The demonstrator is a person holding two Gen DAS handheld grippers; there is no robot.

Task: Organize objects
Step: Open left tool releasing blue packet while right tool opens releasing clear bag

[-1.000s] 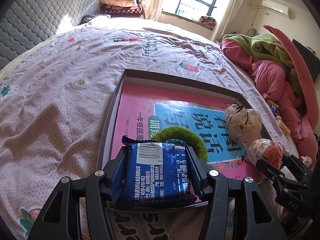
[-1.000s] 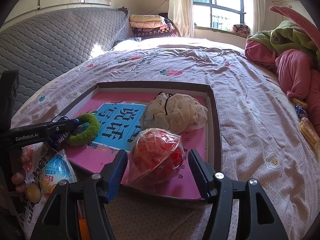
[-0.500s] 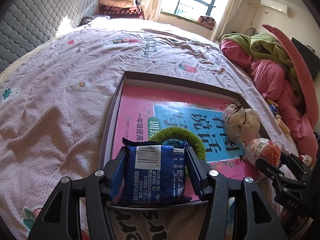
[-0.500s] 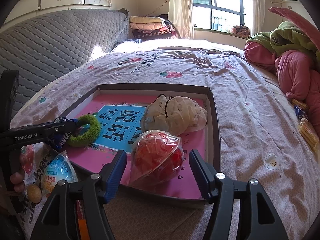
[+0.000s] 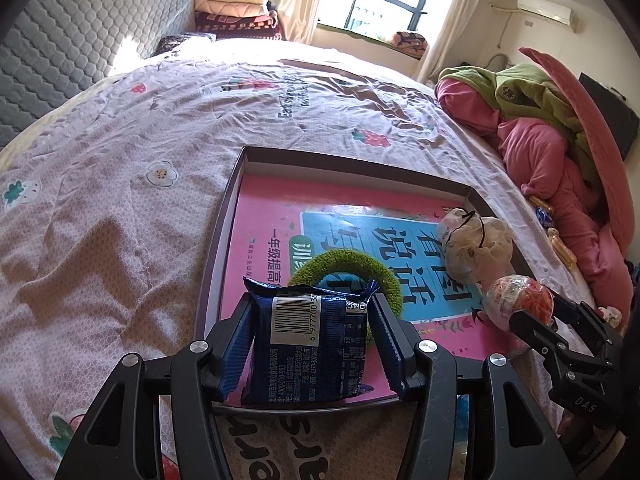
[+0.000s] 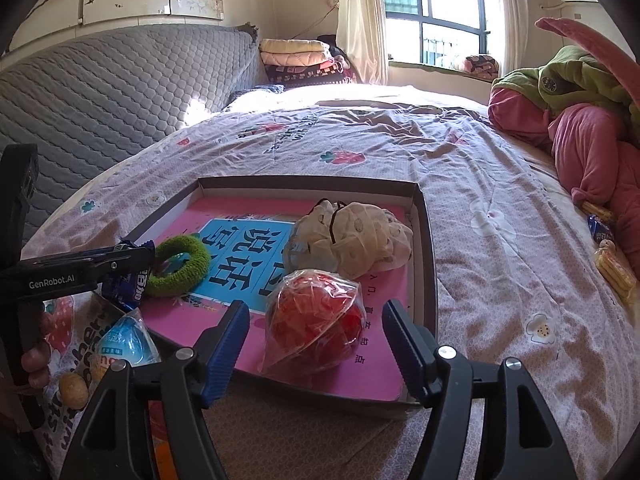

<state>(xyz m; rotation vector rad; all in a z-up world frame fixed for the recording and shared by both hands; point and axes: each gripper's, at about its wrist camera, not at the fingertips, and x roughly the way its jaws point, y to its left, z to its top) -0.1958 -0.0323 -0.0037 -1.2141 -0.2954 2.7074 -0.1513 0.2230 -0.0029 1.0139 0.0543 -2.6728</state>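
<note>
A shallow cardboard tray (image 6: 426,248) at mid-frame collects the clutter, so the left gripper (image 5: 310,332) pinches a blue snack packet (image 5: 306,350) over its near edge while the right gripper (image 6: 316,344), jaws just spreading, frees the red-filled bag (image 6: 316,318) inside it.

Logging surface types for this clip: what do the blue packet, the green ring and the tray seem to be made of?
Blue packet: glossy plastic film, judging by its crimped ends and printed barcode. Green ring: fuzzy, matte, likely yarn or chenille fabric. Tray: probably cardboard, with thin folded walls, dark outside, pale inside.
</note>
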